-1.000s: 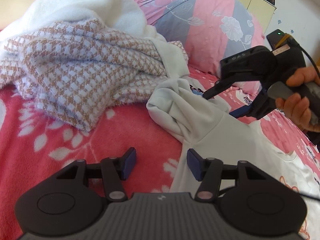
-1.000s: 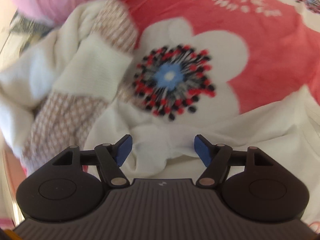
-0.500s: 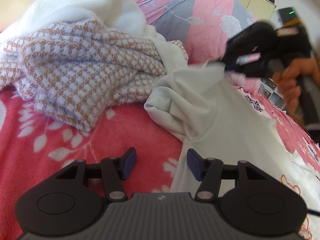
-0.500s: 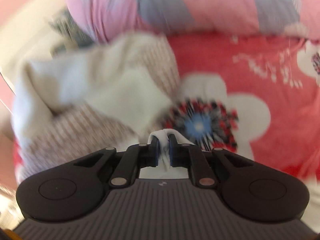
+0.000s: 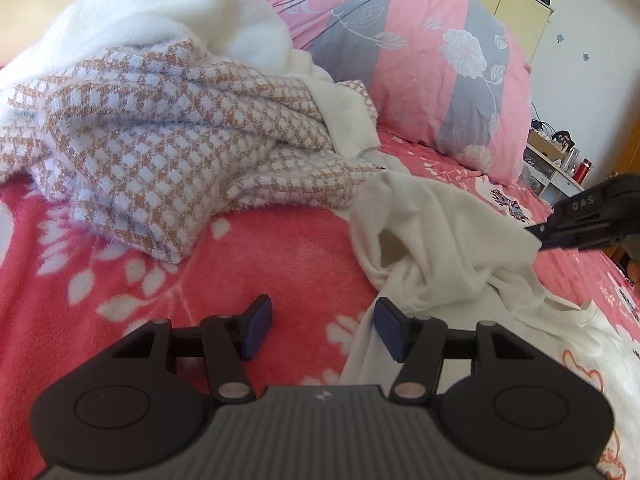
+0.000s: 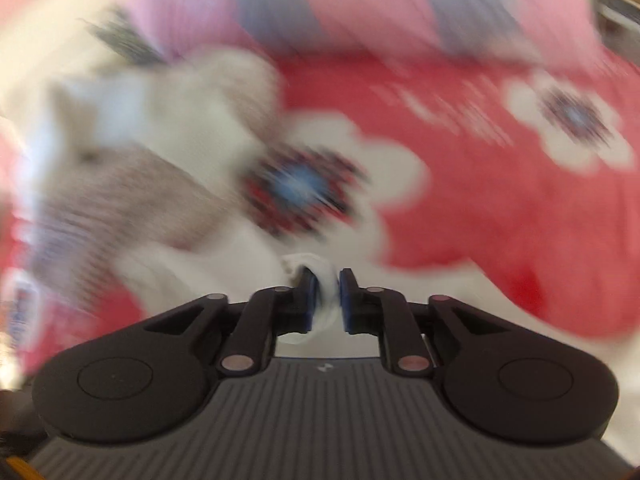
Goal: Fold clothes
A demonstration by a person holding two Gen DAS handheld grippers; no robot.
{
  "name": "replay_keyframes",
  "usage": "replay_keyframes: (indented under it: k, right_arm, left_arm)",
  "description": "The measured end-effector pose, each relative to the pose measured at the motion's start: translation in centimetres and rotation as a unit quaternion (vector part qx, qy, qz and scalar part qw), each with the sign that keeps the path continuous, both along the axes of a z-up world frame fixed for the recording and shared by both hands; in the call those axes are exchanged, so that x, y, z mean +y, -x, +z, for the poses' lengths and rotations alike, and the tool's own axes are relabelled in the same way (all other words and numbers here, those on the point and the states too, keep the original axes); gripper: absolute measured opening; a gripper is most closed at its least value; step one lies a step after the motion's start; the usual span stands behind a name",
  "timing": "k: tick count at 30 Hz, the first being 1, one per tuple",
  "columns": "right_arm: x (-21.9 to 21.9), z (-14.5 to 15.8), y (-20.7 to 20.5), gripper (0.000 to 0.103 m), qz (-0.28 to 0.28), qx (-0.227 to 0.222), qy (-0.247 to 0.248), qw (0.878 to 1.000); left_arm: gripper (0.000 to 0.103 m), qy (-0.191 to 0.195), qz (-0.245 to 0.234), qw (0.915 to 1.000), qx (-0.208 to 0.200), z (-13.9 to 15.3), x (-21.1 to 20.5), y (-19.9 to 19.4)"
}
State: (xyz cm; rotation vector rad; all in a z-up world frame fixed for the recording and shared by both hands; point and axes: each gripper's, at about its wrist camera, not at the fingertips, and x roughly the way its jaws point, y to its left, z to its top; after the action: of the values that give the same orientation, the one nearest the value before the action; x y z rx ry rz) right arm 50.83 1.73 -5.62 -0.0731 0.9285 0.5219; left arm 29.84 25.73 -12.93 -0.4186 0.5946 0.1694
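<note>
Jaws on the right gripper (image 6: 325,294) were pinching a bunched fold of the white garment (image 5: 448,240), with the cloth squeezed between the two blue pads (image 6: 310,300). They'd just been easing apart a touch after clamping down, but the fabric was clearly between them and not slipping out. That whole right wrist view was badly smeared, so not much else could be read from it apart from the red floral bedspread (image 6: 480,208) behind the fingers and a pale blur of clothing off to the left.

Over on the left gripper (image 5: 320,326), the jaws stood spread with nothing between them, just hovering over the bedspread. Its right pad (image 5: 390,330) sat right at the edge of the white garment, though whether it was actually touching couldn't be told.

From the left wrist view the white garment lay crumpled on the bed, to the right of centre. One corner was pulled out toward the right edge, where the right gripper had hold of it. The rest trailed down toward the lower right, where some orange print showed on the cloth. Just behind and to the left was a heap made of a brown-and-white checked knit (image 5: 168,152) with a fluffy white piece (image 5: 160,12) on top. A pink and grey flowered pillow (image 5: 420,60) sat further back, and a shelf with small bottles (image 5: 560,160) by the far wall.
</note>
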Motion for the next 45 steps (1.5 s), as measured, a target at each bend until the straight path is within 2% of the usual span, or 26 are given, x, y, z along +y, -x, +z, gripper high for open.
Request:
replay_keyframes:
  k: [1,3,5,6,8,10,13,16,17,18,19,20,22,25,27,28,30,31,34,35,38,39,40,43,45]
  right_arm:
    - [-0.2,0.0,-0.1,0.019,-0.014,-0.002,-0.008,1.0]
    - [0.3,1.2,0.0,0.024,-0.012,-0.024,-0.056,0.998]
    - [1.0,2.3,0.3,0.038,-0.006,-0.046,-0.099,0.994]
    - [2.3,2.8,0.5,0.052,0.017,-0.058,-0.102,0.993]
    - [5.4,3.4,1.2,0.058,0.079,-0.075,-0.092,0.99]
    - [9.5,2.9,2.0,0.067,0.159,-0.08,-0.059,0.982]
    - [15.3,0.8,3.3,0.072,0.275,-0.084,0.02,0.958]
    - [18.4,-2.2,3.8,0.072,0.322,-0.056,0.1,0.94]
    - [18.6,-3.1,3.8,0.069,0.323,-0.047,0.121,0.937]
    - [18.7,-4.0,3.9,0.059,0.325,-0.037,0.143,0.934]
    - [18.7,-4.6,3.9,0.024,0.322,-0.03,0.157,0.933]
    - [17.8,-4.4,3.8,0.015,0.305,-0.034,0.15,0.94]
    - [15.2,-3.0,3.9,0.012,0.265,-0.054,0.108,0.957]
    - [8.5,-0.1,5.5,0.012,0.193,-0.099,0.005,0.976]
    - [3.7,0.3,7.6,0.012,0.149,-0.123,-0.024,0.981]
    - [1.8,-0.3,9.2,0.013,0.138,-0.133,-0.02,0.981]
    - [-1.5,-2.2,12.2,0.019,0.119,-0.142,0.007,0.983]
    - [-2.6,-3.6,13.4,0.028,0.107,-0.132,0.03,0.985]
    - [-4.8,-6.8,15.8,0.031,0.078,-0.092,0.089,0.989]
    - [-5.3,-6.5,16.3,0.033,0.071,-0.102,0.085,0.989]
    - [-5.8,-3.3,17.0,0.038,0.055,-0.149,0.05,0.986]
    - [-5.6,-2.2,17.0,0.044,0.056,-0.166,0.038,0.984]
    - [-4.7,-1.1,16.9,0.049,0.073,-0.185,0.032,0.98]
    - [-0.2,0.7,15.6,0.053,0.134,-0.224,0.037,0.965]
    - [3.7,0.4,13.8,0.053,0.177,-0.221,0.038,0.958]
  left_arm:
    - [0.058,0.002,0.0,1.0,0.0,0.0,0.1,0.0]
    - [0.058,0.001,0.0,1.0,0.001,0.0,0.1,-0.1]
    - [0.058,-0.005,0.0,1.0,0.003,0.0,0.0,-0.2]
    - [0.058,-0.008,-0.001,1.0,0.004,0.0,-0.1,-0.2]
    - [0.059,-0.011,-0.001,0.9999,0.004,0.0,-0.2,-0.2]
    - [0.058,-0.009,-0.001,0.9999,0.003,-0.1,-0.2,-0.2]
    - [0.058,-0.006,-0.002,1.0,0.002,-0.1,-0.1,-0.1]
    - [0.058,-0.002,-0.003,1.0,0.0,-0.1,0.0,0.0]
    - [0.058,0.001,-0.003,1.0,-0.001,-0.1,0.1,0.0]
    - [0.058,0.006,-0.002,1.0,-0.003,-0.1,0.2,0.1]
    - [0.058,0.012,-0.001,0.9999,-0.005,-0.1,0.4,0.2]
    - [0.057,0.022,0.006,0.9997,-0.01,0.0,0.8,0.4]
    - [0.058,0.052,0.021,0.9981,-0.027,0.3,1.8,1.3]
    - [0.058,0.1,0.033,0.9935,-0.042,0.3,3.6,1.9]
    - [0.058,0.129,0.033,0.9904,-0.038,-0.1,4.4,1.8]
    - [0.058,0.13,0.031,0.9905,-0.033,-0.2,4.3,1.6]
    - [0.059,0.097,0.026,0.9947,-0.025,0.0,3.3,1.3]
    - [0.06,0.08,0.024,0.9963,-0.021,0.1,2.9,1.1]
    - [0.06,0.03,0.021,0.9993,-0.012,0.3,1.4,1.0]
    - [0.06,0.016,0.02,0.9996,-0.009,0.4,1.0,1.0]
    - [0.06,0.007,0.024,0.9997,-0.005,0.3,0.8,1.1]
    - [0.06,0.01,0.027,0.9996,-0.004,0.3,0.8,1.0]
    - [0.06,0.014,0.031,0.9994,-0.003,0.2,0.9,1.0]
    - [0.06,0.016,0.038,0.9991,-0.002,0.2,0.8,0.9]
    - [0.06,0.012,0.038,0.9992,-0.001,0.1,0.8,0.9]
